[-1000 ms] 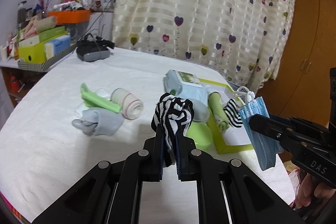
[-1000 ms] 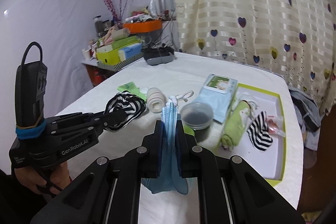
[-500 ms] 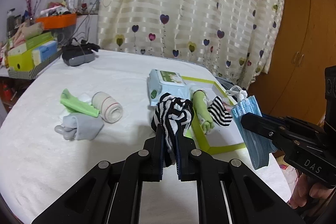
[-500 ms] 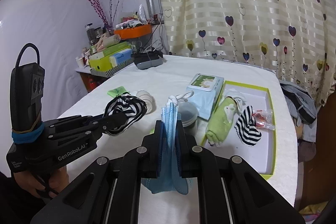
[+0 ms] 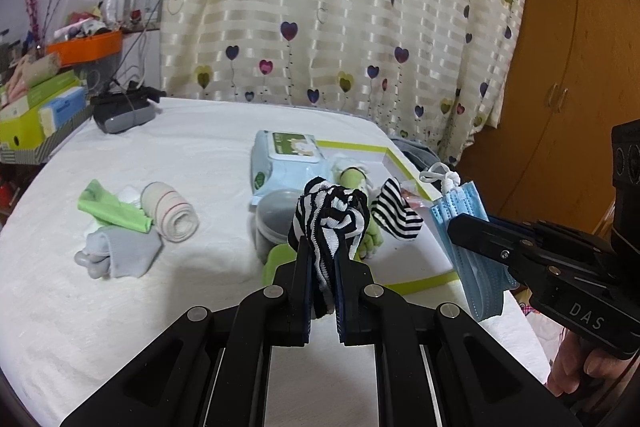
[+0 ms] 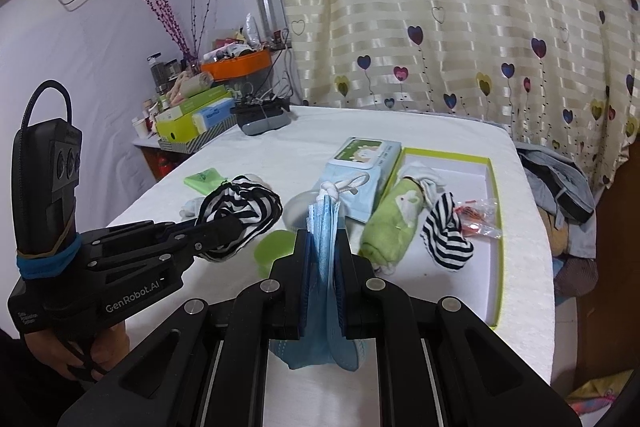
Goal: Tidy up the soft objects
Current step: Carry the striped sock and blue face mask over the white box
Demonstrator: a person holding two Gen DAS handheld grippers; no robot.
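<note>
Your left claw (image 5: pixel 322 259) is clamped on a striped sock (image 5: pixel 330 215), your right claw (image 6: pixel 322 263) on blue face masks (image 6: pixel 324 227), both short of the green-rimmed tray (image 6: pixel 494 259). Carry each over the tray's bare floor, beside the matching striped sock (image 6: pixel 446 239), before releasing.

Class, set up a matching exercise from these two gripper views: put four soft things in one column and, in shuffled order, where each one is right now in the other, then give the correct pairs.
Things:
1. blue face masks
2. grey sock
3. green rolled towel
4. wet wipes pack

Places:
A. lying in the green-edged tray
B. clamped in the right hand-held gripper
C. lying on the white table cover, just outside the tray's left edge
D. lying on the table cover beside a rolled bandage, away from the tray

Pairs: 1-B, 2-D, 3-A, 4-C
</note>
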